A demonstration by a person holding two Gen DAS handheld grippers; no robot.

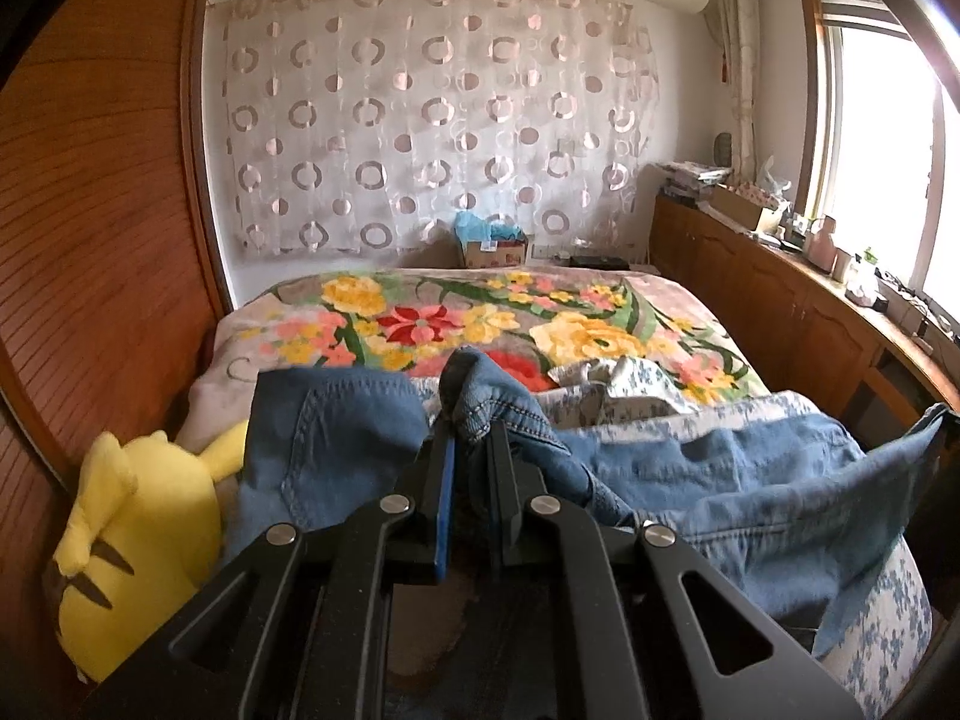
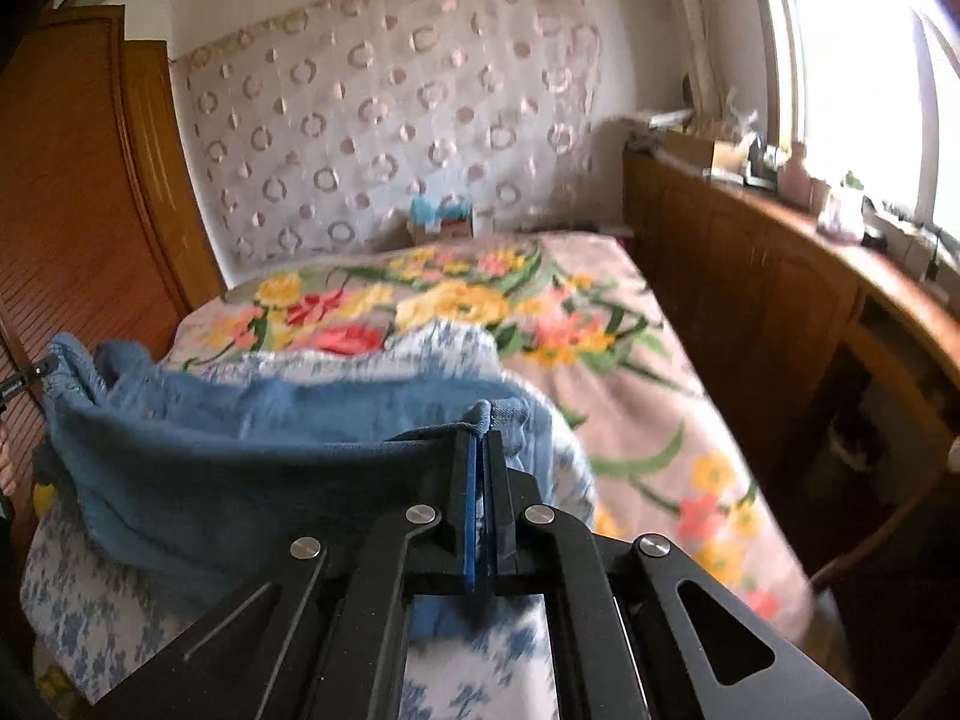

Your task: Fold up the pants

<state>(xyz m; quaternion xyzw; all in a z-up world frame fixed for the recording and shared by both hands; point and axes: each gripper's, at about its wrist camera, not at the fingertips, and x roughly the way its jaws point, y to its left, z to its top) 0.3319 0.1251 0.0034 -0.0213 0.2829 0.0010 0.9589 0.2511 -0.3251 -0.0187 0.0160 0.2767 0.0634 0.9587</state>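
The faded blue denim pants [image 1: 690, 480] hang stretched between the two tools, over the near end of the bed with its big floral blanket [image 1: 420, 318] and a white quilt printed with small blue flowers [image 2: 84, 600] under the cloth. The left gripper [image 1: 471, 420] has its jaws nearly together, pinching a bunched fold of stitched denim that pokes up past the tips. The right gripper [image 2: 480, 429] has its jaws pressed tight on a rolled edge of the same pants, and the cloth runs taut from there off to the left, where the other tool's tip shows at the frame edge. A yellow plush toy with brown stripes [image 1: 132, 540] lies at the bed's left side against the slatted wooden wardrobe [image 1: 90, 240]. A long wooden bench [image 1: 780, 300] cluttered with boxes runs under the bright window on the right
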